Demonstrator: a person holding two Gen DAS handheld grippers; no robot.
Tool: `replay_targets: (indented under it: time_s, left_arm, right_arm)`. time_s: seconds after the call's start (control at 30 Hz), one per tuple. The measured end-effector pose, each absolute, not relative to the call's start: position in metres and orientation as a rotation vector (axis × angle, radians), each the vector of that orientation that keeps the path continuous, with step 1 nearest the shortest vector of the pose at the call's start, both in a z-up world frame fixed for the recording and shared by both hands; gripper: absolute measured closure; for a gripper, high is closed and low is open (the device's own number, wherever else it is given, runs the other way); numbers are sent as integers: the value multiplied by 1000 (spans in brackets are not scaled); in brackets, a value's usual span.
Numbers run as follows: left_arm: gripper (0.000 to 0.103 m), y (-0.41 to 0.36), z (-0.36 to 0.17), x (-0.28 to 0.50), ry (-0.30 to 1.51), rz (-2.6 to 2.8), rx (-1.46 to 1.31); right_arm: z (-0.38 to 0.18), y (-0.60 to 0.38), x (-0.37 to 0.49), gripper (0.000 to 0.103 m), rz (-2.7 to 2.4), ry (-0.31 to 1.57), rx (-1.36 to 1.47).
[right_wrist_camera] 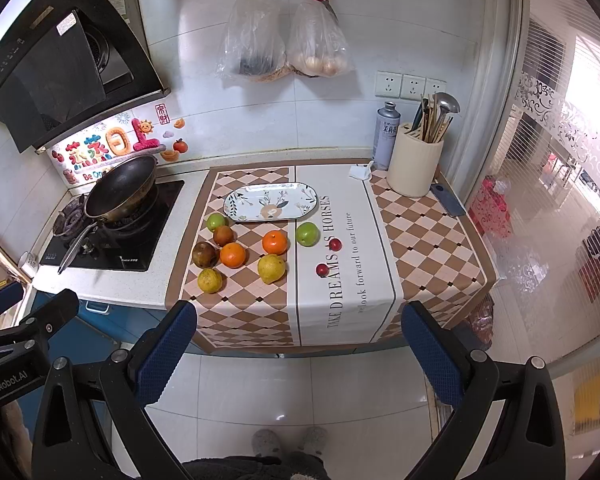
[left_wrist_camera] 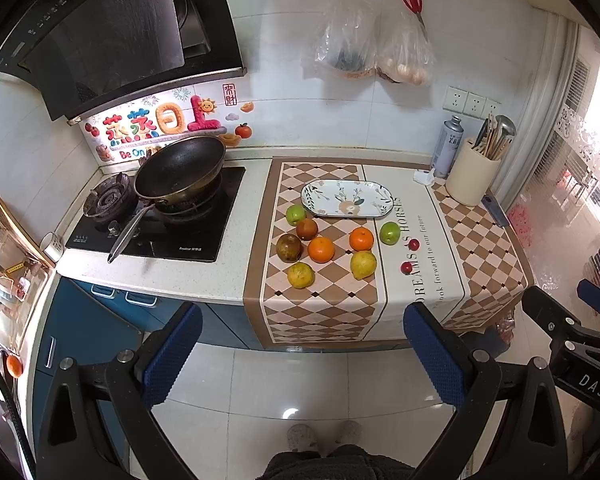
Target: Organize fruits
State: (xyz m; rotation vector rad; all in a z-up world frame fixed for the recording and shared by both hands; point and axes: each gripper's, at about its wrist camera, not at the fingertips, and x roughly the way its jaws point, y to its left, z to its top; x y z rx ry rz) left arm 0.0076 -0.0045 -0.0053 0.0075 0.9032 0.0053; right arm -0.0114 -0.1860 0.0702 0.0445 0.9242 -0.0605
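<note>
Several fruits lie on a checked cloth (left_wrist_camera: 320,308) on the counter: two oranges (left_wrist_camera: 321,249) (left_wrist_camera: 361,239), two green apples (left_wrist_camera: 296,214) (left_wrist_camera: 390,233), two yellow fruits (left_wrist_camera: 300,275) (left_wrist_camera: 363,265), two dark brown fruits (left_wrist_camera: 289,247) and two small red ones (left_wrist_camera: 413,245). An empty oval floral plate (left_wrist_camera: 347,198) lies behind them. The same fruits (right_wrist_camera: 232,255) and plate (right_wrist_camera: 270,202) show in the right wrist view. My left gripper (left_wrist_camera: 302,354) and right gripper (right_wrist_camera: 298,346) are open and empty, held over the floor in front of the counter.
A black wok (left_wrist_camera: 180,168) sits on the gas stove (left_wrist_camera: 156,220) at left. A cream utensil holder (left_wrist_camera: 473,176), a spray can (left_wrist_camera: 448,146) and a phone (left_wrist_camera: 496,211) stand at the right back. Plastic bags (left_wrist_camera: 372,36) hang on the wall.
</note>
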Motion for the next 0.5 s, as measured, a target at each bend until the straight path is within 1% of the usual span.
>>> replay_targets:
  time_s: [0.5]
  left_arm:
    - [0, -6, -1, 3, 906, 5, 7]
  right_arm:
    - [70, -186, -12, 0, -60, 924, 44]
